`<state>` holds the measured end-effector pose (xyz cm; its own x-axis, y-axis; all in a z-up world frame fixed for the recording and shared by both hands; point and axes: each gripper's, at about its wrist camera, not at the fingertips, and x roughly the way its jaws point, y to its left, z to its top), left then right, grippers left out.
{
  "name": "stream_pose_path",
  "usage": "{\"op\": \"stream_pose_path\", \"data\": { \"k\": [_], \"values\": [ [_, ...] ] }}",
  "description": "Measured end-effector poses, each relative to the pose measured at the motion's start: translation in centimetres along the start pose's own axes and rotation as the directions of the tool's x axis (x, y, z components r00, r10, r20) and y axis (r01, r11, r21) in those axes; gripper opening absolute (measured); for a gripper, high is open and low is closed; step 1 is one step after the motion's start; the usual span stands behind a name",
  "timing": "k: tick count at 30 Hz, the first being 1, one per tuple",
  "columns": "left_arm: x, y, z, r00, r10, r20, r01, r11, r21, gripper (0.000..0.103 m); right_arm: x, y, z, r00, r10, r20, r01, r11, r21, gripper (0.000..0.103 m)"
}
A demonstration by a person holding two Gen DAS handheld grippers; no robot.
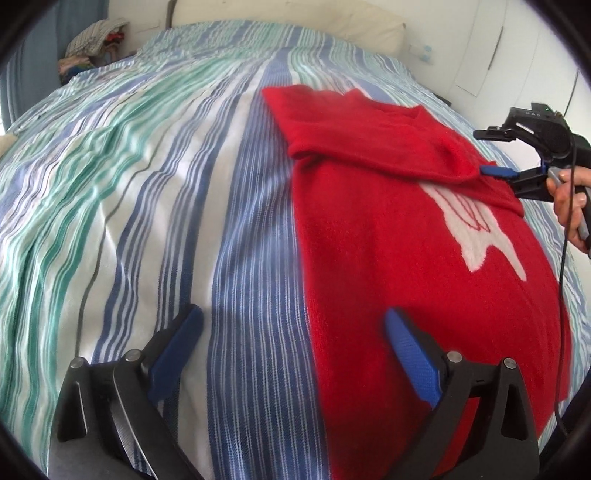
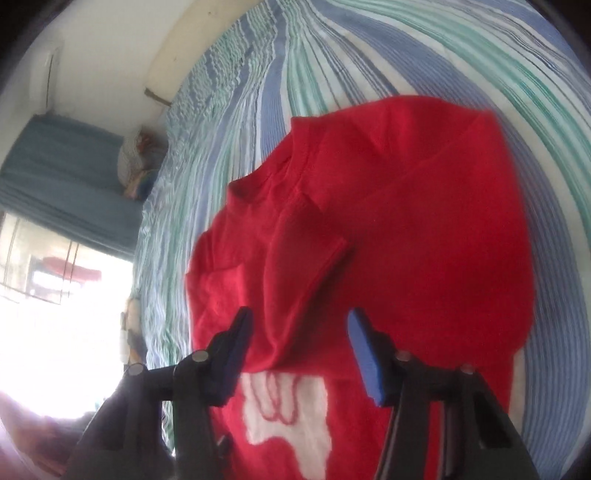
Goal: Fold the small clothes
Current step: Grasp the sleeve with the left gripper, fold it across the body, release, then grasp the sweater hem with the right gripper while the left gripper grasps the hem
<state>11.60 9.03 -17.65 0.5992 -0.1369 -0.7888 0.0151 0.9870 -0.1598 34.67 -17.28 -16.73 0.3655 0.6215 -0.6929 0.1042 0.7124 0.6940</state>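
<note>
Striped bedding (image 1: 155, 192) in blue, green and white fills both views, with a cream pillow (image 1: 369, 26) at the top of the left wrist view and a small heap of clothes (image 1: 92, 44) in its upper left corner.

On the bedding lies a red sweater (image 1: 388, 258), filling the right half of the left wrist view and the centre of the right wrist view. It is a fuzzy knit with a white motif (image 1: 476, 229) traced in thin red lines; one sleeve (image 1: 354, 140) is folded across the chest. The motif's shape is partly covered by that fold, and the hem runs out of the bottom of the frame.

At the bottom of the left wrist view, the left gripper (image 1: 295, 325) stands wide apart, one blue pad over the stripes, the other over the sweater's edge, with nothing pinched.

Held by a hand (image 1: 570, 206) at the right edge, the right gripper (image 2: 299, 325) is about half spread. The sleeve's cuff sits between its fingers, though blur hides whether the pads press on it.
</note>
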Motion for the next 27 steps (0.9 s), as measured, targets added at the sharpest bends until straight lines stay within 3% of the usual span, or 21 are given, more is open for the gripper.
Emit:
{"op": "stream_pose_path", "data": {
  "k": [2,3,4,7,10,12,13,14,15,19,21,27],
  "values": [
    [-0.1,0.2,-0.3,1.0,-0.002,0.002,0.002,1.0,0.003,0.1,1.5,-0.5,0.9,0.999,0.027,0.04,-0.029,0.998,0.058,0.049],
    [-0.1,0.2,-0.3,1.0,-0.003,0.002,0.003,1.0,0.004,0.101,1.9,-0.8,1.1,0.998,0.036,0.05,-0.04,0.996,0.076,0.023],
    [0.0,0.1,-0.3,1.0,-0.005,0.001,0.005,1.0,0.005,0.101,1.8,-0.9,1.2,0.997,0.017,0.069,-0.022,0.997,0.076,0.006],
    [0.1,0.3,-0.4,1.0,-0.011,0.0,0.011,1.0,0.002,0.102,-0.3,-0.2,0.1,0.991,0.018,0.13,-0.021,1.0,0.022,0.005],
    [0.2,0.2,-0.3,1.0,-0.012,-0.002,0.012,1.0,0.001,0.102,-2.7,-0.2,-1.5,0.985,-0.08,0.153,0.089,0.995,-0.054,0.005],
    [0.2,0.2,-0.2,1.0,-0.01,-0.003,0.01,1.0,0.002,0.102,-2.4,-1.0,-2.3,0.977,-0.177,0.122,0.187,0.98,-0.073,0.014],
    [0.2,0.2,-0.2,1.0,-0.01,-0.004,0.01,1.0,0.002,0.102,-2.2,-1.8,-2.5,0.967,-0.232,0.102,0.24,0.967,-0.08,0.024],
    [0.0,0.2,-0.3,1.0,-0.009,-0.004,0.009,1.0,0.003,0.102,-2.2,-2.4,-2.7,0.96,-0.263,0.099,0.271,0.959,-0.079,0.044],
    [0.0,0.2,-0.4,1.0,-0.007,-0.003,0.007,1.0,0.003,0.102,-2.6,-2.8,-3.1,0.962,-0.246,0.117,0.256,0.964,-0.076,0.05],
    [-0.1,0.2,-0.4,1.0,-0.004,-0.006,0.004,1.0,0.006,0.102,-5.7,-2.9,-5.2,0.961,-0.216,0.174,0.244,0.956,-0.164,0.058],
    [-0.1,0.2,-0.2,1.0,-0.003,-0.02,0.004,1.0,0.005,0.102,-7.5,-2.7,-7.0,0.957,-0.209,0.199,0.255,0.936,-0.244,0.066],
    [-1.7,-0.4,-0.1,0.987,0.032,-0.158,-0.028,0.999,0.022,0.102,-12.2,-4.7,-14.0,0.925,-0.306,0.227,0.378,0.814,-0.441,0.072]
  ]
}}
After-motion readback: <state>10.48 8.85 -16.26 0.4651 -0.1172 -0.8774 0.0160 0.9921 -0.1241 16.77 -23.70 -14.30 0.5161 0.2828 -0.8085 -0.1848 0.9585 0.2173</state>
